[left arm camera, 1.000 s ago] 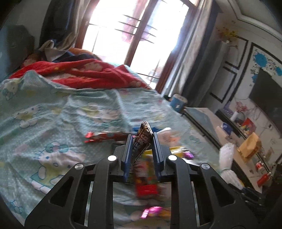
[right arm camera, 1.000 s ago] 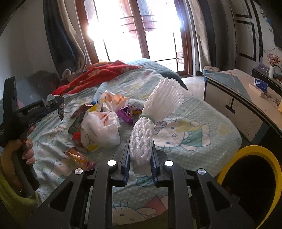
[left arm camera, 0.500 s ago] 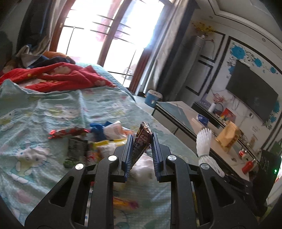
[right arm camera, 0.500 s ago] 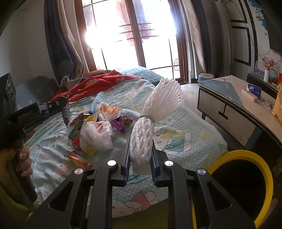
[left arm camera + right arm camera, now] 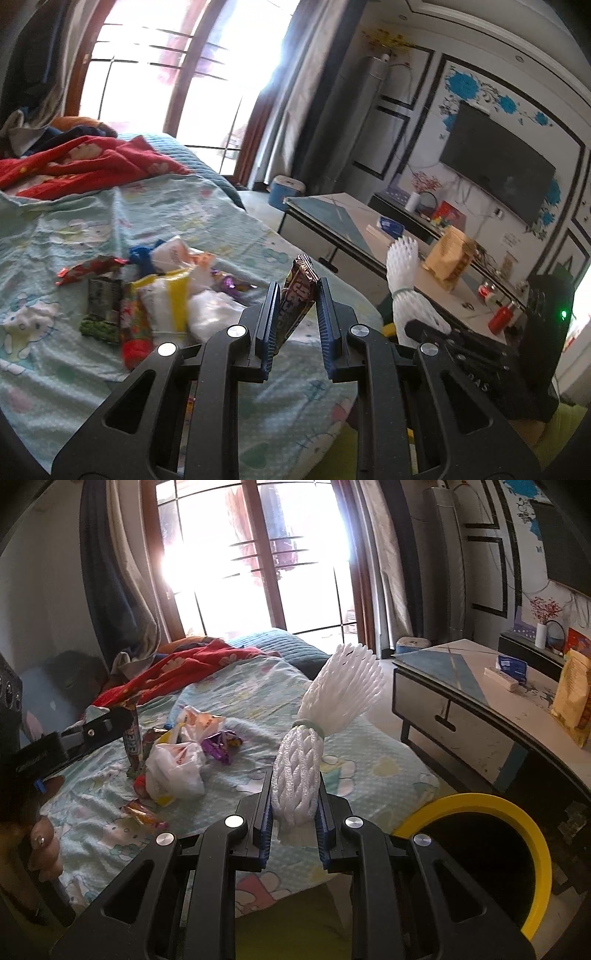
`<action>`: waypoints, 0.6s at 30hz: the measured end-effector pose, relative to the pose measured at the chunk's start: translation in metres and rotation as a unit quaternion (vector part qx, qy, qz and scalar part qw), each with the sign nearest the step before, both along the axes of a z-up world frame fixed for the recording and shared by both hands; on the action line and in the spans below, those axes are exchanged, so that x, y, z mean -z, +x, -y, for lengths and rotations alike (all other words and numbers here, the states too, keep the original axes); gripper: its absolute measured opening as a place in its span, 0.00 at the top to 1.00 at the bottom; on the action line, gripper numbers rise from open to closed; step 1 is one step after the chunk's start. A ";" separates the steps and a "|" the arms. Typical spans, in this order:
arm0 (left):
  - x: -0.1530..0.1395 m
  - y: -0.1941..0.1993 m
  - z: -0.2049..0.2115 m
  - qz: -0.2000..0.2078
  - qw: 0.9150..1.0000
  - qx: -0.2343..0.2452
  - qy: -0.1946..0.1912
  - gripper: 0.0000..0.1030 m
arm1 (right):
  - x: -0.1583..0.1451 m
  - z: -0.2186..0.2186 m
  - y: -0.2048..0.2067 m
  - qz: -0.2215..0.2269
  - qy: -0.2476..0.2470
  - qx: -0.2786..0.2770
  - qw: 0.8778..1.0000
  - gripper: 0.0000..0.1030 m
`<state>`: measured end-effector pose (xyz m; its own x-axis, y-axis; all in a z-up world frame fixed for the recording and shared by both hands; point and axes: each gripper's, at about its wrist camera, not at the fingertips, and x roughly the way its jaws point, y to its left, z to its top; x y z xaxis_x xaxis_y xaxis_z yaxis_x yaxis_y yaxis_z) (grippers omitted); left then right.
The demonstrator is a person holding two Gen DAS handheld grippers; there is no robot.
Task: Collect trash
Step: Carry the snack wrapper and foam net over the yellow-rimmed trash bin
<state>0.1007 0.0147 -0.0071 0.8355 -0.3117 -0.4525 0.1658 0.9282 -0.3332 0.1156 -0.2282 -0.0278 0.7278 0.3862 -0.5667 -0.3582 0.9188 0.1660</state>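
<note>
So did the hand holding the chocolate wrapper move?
Yes. The left gripper, shut on the chocolate wrapper, has swung right: the TV now fills more of its view, and the trash pile sits further left.

Lower end of brown snack wrapper [image 5: 297, 295] hid behind my left gripper [image 5: 295, 314] fingers; print too blurred to read. Foam net [image 5: 299, 775] base hid between my right gripper [image 5: 293, 805] pads. Yellow-rimmed bin [image 5: 476, 805] cut by bottom-right edge, inside too dark. Trash pile [image 5: 155, 295] at bed's near edge smeared, labels unreadable.
</note>
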 end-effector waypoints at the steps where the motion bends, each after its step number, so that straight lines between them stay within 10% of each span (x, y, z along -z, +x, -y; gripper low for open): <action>1: 0.000 -0.001 0.004 0.000 1.000 0.006 0.001 0.86 | 0.000 0.002 0.000 0.000 0.000 0.002 1.000 0.82; 18: 0.007 -0.010 0.060 -0.003 0.997 0.074 0.018 0.87 | -0.001 0.056 -0.003 0.003 0.002 0.062 0.998 0.82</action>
<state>0.0903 -0.0456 -0.0139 0.7791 -0.4140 -0.4708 0.2991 0.9054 -0.3012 0.1130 -0.2838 -0.0263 0.7740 0.2949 -0.5603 -0.2423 0.9555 0.1681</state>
